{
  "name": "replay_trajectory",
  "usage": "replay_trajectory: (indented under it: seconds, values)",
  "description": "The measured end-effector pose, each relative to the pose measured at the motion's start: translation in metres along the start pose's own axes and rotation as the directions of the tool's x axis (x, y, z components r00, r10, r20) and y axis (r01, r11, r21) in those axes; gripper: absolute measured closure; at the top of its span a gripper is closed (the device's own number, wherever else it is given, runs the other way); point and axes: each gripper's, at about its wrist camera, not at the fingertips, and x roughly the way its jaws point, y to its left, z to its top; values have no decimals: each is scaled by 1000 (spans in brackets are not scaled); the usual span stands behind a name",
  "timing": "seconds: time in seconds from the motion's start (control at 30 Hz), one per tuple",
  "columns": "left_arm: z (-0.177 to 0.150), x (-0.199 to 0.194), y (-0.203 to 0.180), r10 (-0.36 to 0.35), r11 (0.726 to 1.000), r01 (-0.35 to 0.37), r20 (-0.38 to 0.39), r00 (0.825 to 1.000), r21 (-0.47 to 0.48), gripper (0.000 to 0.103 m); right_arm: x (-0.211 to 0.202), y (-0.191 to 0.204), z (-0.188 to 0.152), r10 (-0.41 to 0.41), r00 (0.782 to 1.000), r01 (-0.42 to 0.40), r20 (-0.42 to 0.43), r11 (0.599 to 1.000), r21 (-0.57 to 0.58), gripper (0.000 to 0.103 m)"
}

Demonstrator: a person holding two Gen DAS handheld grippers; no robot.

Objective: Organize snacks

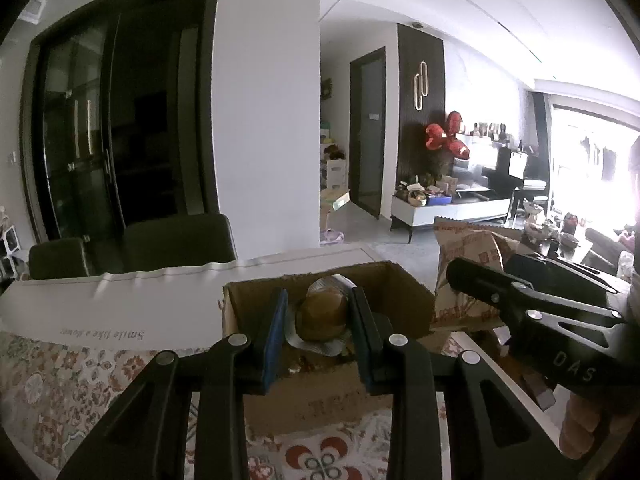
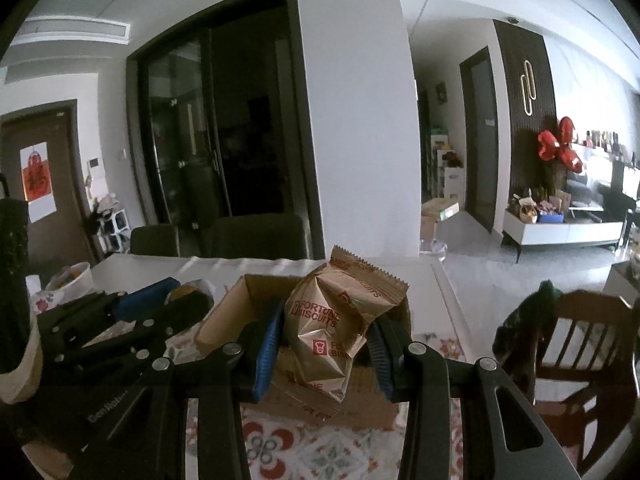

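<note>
In right view only: wooden chair (image 2: 576, 344) beside table (image 2: 440, 280).

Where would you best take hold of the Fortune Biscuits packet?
Across its puffy middle, from the near side, as the right gripper does now. The Fortune Biscuits packet stands upright with crimped ends at top and bottom, so its soft sides suit the jaws.

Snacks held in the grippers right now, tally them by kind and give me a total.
Round bun-like snack in clear wrapper, in the left gripper: 1
Gold Fortune Biscuits packet, in the right gripper: 1
Total: 2
Both are over the cardboard box.
</note>
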Motion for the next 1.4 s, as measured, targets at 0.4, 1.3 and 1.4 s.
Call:
replay_trajectory:
  seconds: [0.4, 1.3, 1.4]
  values:
    - [20, 62, 14, -12, 999, 8, -86, 996, -38, 72, 58, -14, 21, -9, 999, 8, -48, 1000, -27, 62]
    - [-4, 18, 19, 165, 986, -164, -19, 986, 33, 11, 62, -11, -2, -143, 987, 139, -67, 988, -63, 18]
    - [-10, -6, 15, 183, 982, -184, 15, 983, 40, 6, 39, -7, -7, -160, 986, 158, -38, 986, -62, 14]
